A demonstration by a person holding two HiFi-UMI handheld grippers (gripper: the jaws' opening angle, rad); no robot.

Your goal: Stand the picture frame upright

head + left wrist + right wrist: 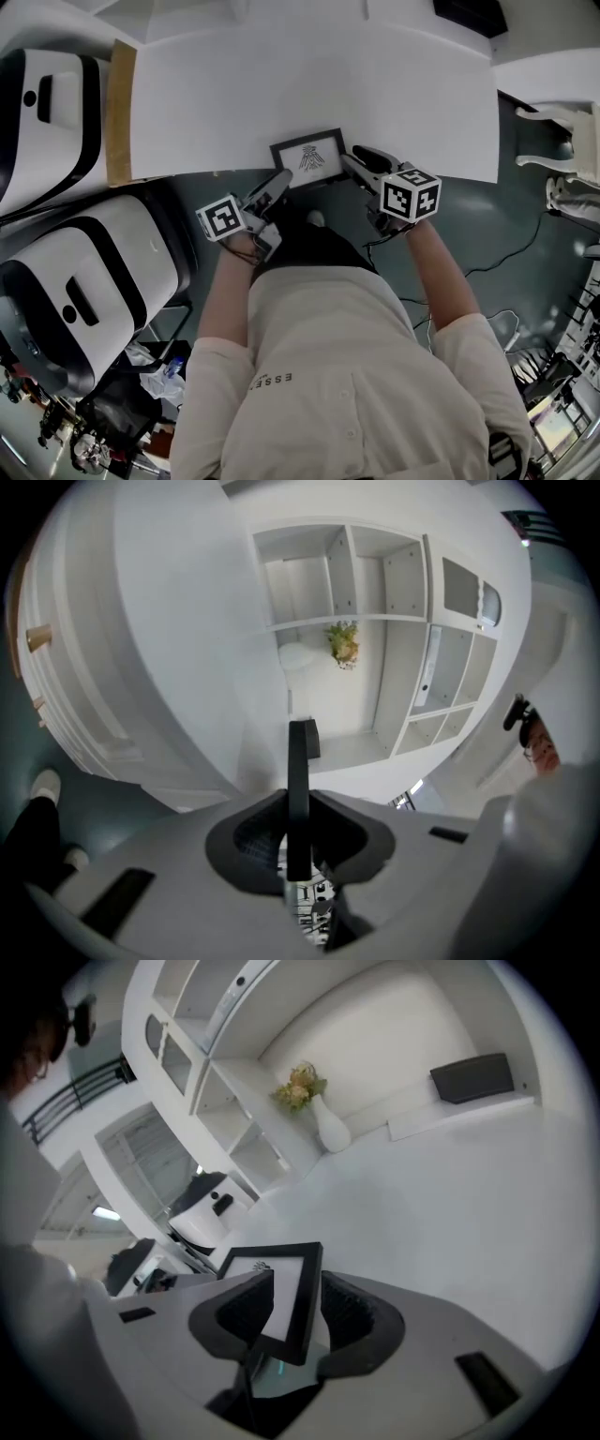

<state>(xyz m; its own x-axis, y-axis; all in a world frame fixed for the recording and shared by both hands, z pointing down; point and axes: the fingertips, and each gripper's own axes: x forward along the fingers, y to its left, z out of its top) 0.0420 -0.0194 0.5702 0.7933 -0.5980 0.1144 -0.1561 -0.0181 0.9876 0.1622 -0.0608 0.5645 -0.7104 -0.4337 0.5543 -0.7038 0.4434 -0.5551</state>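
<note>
A black picture frame (pixel 307 159) with a white print sits at the near edge of the white table (pixel 309 84), its face showing toward me. My left gripper (pixel 281 180) is at its left side. In the left gripper view the frame (pixel 298 780) stands edge-on between the pads, and the left gripper (pixel 298 841) is shut on it. My right gripper (pixel 352 165) is at the frame's right side. In the right gripper view the frame's corner (pixel 286 1297) lies between the jaws of the right gripper (pixel 298 1312), with a gap at the right pad.
Two large white-and-black machines (pixel 75 281) (pixel 37 112) stand left of the table. A white chair (pixel 572 131) and cables (pixel 511 253) are on the floor at the right. A dark box (pixel 472 1077) rests on the far table edge, near a vase of flowers (pixel 314 1105).
</note>
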